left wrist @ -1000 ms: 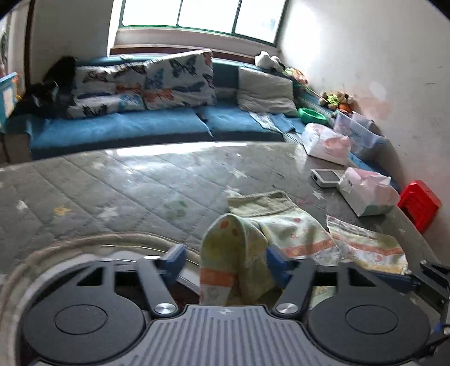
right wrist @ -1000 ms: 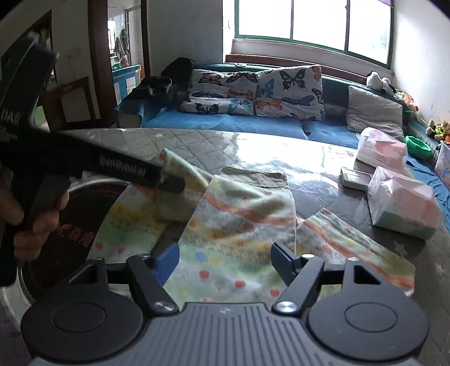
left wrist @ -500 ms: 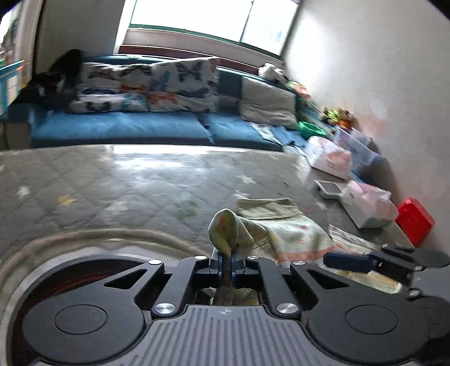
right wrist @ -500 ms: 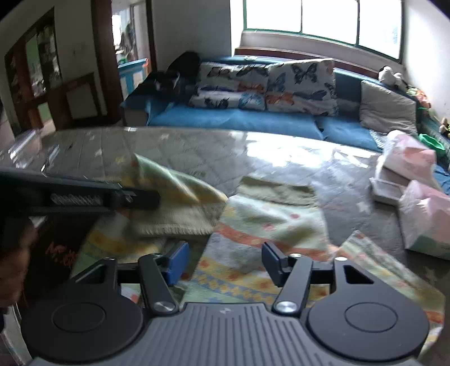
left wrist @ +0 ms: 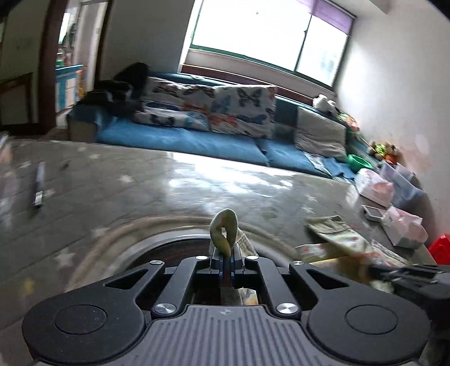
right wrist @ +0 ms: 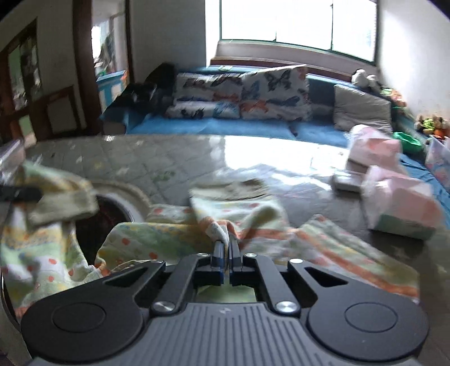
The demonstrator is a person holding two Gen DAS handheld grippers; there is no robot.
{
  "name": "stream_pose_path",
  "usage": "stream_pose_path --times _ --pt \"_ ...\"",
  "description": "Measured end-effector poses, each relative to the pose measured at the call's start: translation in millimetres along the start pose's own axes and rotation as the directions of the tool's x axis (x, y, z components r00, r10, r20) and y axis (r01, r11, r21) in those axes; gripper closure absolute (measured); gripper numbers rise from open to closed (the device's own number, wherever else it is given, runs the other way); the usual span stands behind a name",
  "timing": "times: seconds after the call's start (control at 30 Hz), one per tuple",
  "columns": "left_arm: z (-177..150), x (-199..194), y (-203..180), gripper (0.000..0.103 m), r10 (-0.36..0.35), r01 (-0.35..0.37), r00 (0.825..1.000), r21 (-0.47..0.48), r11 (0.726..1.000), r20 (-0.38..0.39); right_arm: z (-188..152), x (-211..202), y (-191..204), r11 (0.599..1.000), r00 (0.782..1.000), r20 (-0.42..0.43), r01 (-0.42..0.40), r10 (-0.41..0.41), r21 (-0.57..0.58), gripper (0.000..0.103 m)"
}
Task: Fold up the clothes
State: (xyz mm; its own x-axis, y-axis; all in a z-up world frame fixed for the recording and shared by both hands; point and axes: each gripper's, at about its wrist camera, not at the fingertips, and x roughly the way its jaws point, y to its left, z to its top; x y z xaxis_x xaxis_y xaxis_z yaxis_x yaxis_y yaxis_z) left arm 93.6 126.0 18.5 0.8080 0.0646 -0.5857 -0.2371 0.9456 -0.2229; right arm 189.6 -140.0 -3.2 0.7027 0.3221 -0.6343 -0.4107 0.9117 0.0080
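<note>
Both my grippers pinched tight on the patterned cloth, one fold in each.

My left gripper (left wrist: 225,260) has its fingers pressed together on a loop of the cloth (left wrist: 224,231), which pokes up above the fingertips, right over a dark round basin (left wrist: 174,247) set into the quilted table (left wrist: 140,183). My right gripper (right wrist: 225,250) is clamped the same way on a bunched ridge of that cloth (right wrist: 253,225), and the rest of it spreads across the table in front of me, pale green with orange stripes and dots, one end draped over the basin's edge on my left. Off to the right, near the cloth but apart from it, sit pink-and-white packs (right wrist: 399,202). Beyond the table, a blue sofa (right wrist: 225,128) with butterfly pillows (right wrist: 270,90) under the window (right wrist: 295,22). Everything is a bit blurred.
</note>
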Motion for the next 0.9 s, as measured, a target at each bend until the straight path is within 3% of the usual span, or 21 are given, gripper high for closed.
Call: stream_pose_path --times 0.37,0.47,0.6,0.73,0.8,0.87,0.9 --pt "-33 -74 47 0.099 0.078 -0.073 0.996 -0.111 0.991 0.042 -32 -104 -75 0.98 0.982 0.14 0.107 -0.13 0.165 0.101" --pt "-47 -98 58 0.099 0.101 -0.094 0.994 -0.132 0.987 0.044 -55 -130 -92 0.966 0.976 0.129 0.143 -0.173 0.214 0.101" --pt "-70 -129 72 0.099 0.128 -0.123 0.991 -0.157 0.98 0.024 -99 -145 -118 0.937 0.978 0.022 0.194 -0.21 0.29 0.098" --pt "-94 -141 78 0.098 0.141 -0.147 0.989 -0.145 0.978 -0.054 -137 -151 -136 0.914 0.968 -0.093 0.25 -0.232 0.318 0.081" --pt "-101 -144 84 0.097 0.138 -0.151 0.987 -0.161 0.975 -0.084 -146 -157 -140 0.915 0.966 -0.114 0.255 -0.23 0.314 0.08" --pt "-104 -148 89 0.093 0.132 -0.149 0.986 -0.183 0.972 -0.099 -144 -153 -133 0.927 0.967 -0.111 0.251 -0.228 0.278 0.062" --pt "-104 -151 90 0.091 0.133 -0.15 0.986 -0.188 0.971 -0.1 -141 -150 -128 0.934 0.968 -0.108 0.249 -0.228 0.256 0.058"
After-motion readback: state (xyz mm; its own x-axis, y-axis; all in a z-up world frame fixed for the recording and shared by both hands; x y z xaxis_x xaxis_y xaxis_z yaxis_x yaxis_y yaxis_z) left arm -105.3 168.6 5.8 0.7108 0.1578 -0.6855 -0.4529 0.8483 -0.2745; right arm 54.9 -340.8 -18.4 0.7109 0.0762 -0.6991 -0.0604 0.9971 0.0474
